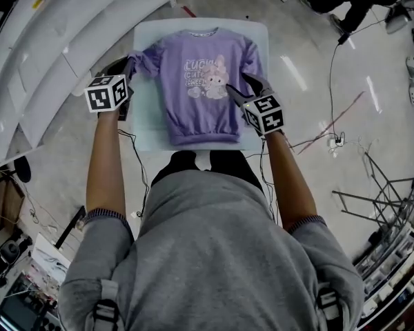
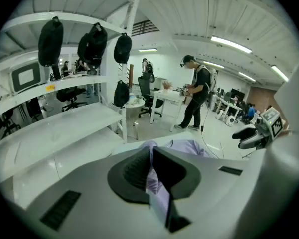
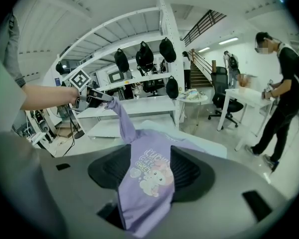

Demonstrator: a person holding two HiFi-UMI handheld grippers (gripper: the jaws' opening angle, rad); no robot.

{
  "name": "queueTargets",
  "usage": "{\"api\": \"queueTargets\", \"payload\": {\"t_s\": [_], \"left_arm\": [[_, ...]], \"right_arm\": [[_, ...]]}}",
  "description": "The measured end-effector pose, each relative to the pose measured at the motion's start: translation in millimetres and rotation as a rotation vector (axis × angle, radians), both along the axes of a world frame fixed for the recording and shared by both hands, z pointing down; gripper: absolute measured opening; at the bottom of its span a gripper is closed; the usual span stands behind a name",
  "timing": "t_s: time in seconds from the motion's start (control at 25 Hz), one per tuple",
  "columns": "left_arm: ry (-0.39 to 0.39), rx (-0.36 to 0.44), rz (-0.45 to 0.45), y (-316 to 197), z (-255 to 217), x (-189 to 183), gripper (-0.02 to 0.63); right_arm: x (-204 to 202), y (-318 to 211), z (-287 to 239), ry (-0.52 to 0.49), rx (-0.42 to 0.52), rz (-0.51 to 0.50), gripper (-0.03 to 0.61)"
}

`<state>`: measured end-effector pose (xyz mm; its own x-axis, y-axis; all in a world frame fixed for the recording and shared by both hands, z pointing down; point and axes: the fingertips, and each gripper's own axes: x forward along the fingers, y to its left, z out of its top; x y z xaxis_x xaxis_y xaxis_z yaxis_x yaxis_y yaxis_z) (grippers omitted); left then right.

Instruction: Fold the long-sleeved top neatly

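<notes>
A purple long-sleeved top (image 1: 193,81) with a cartoon print lies front-up on a small pale table (image 1: 148,33). My left gripper (image 1: 127,66) is shut on the cuff (image 2: 153,178) of its left sleeve (image 1: 143,57), which hangs raised off the table's left side. In the right gripper view that sleeve (image 3: 122,118) stretches up to the left gripper (image 3: 97,97). My right gripper (image 1: 238,88) hovers over the top's right side beside the print. Its jaws (image 3: 147,153) stand wide apart and the printed front (image 3: 149,178) shows in the gap. The right sleeve's end is hidden beneath it.
White curved shelving (image 1: 48,54) runs along the left, with black bags (image 2: 92,46) hanging from it. Cables (image 1: 331,116) trail over the floor at the right. A person (image 3: 281,93) stands at a desk beyond the table, near an office chair (image 3: 224,101).
</notes>
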<state>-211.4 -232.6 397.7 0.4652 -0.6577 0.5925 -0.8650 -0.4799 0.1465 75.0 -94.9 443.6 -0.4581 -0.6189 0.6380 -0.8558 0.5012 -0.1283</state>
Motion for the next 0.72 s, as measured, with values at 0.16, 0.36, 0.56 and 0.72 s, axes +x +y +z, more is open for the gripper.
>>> {"api": "queueTargets", "payload": {"t_s": [0.16, 0.36, 0.56, 0.72], "left_arm": [[-0.059, -0.003, 0.067, -11.4, 0.3, 48.1, 0.035], [-0.114, -0.024, 0.150, -25.6, 7.0, 112.7, 0.035], [-0.159, -0.055, 0.237, -23.2, 24.3, 174.4, 0.035], [-0.191, -0.089, 0.292, -20.9, 54.5, 223.2, 0.035]], "right_arm": [[32.8, -4.4, 7.6, -0.015, -0.015, -0.004, 0.262], [71.4, -8.5, 17.5, -0.027, -0.033, -0.008, 0.262], [104.7, -3.2, 24.8, -0.033, -0.050, -0.006, 0.262], [131.4, 1.9, 38.8, -0.037, -0.069, 0.002, 0.262]]}}
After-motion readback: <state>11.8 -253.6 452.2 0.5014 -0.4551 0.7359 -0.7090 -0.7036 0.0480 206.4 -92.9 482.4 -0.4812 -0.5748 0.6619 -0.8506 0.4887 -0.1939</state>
